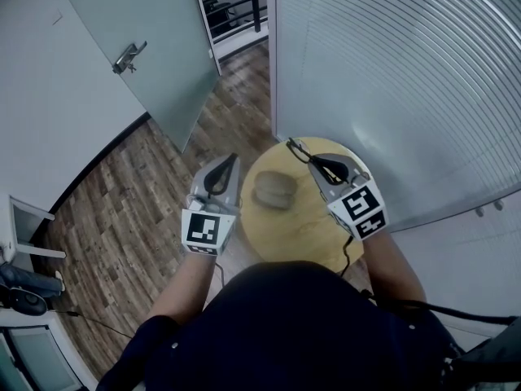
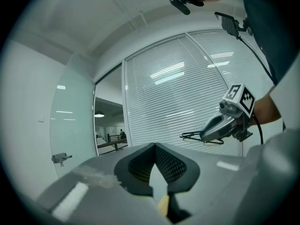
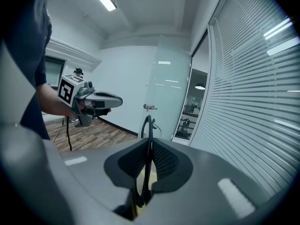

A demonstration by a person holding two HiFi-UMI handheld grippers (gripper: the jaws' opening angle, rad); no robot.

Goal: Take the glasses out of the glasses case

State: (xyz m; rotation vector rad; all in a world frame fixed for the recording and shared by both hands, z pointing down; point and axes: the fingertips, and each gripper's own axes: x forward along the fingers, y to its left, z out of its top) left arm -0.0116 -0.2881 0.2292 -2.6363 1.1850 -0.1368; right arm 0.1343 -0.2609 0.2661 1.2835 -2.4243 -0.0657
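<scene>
While right gripper [image 1: 316, 161] clamps glasses [image 1: 296, 148], case [image 1: 274, 190] lies on table [image 1: 303, 236] between grippers; left gripper [image 1: 234, 159] closed, empty.

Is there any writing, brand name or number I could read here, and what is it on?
None can be read.
The left hand-held gripper and right hand-held gripper carry only black-and-white square patterns, no letters.
The glasses and case show no legible print.

You have two grey two-jaw tools: the left gripper [image 1: 233, 160] and the right gripper [image 1: 313, 159]. Count one pair of thin black-framed glasses [image 1: 296, 149], one tan oval glasses case [image 1: 274, 190], one round light wooden table [image 1: 303, 236], and one frosted glass door [image 1: 151, 23] at eleven o'clock.
</scene>
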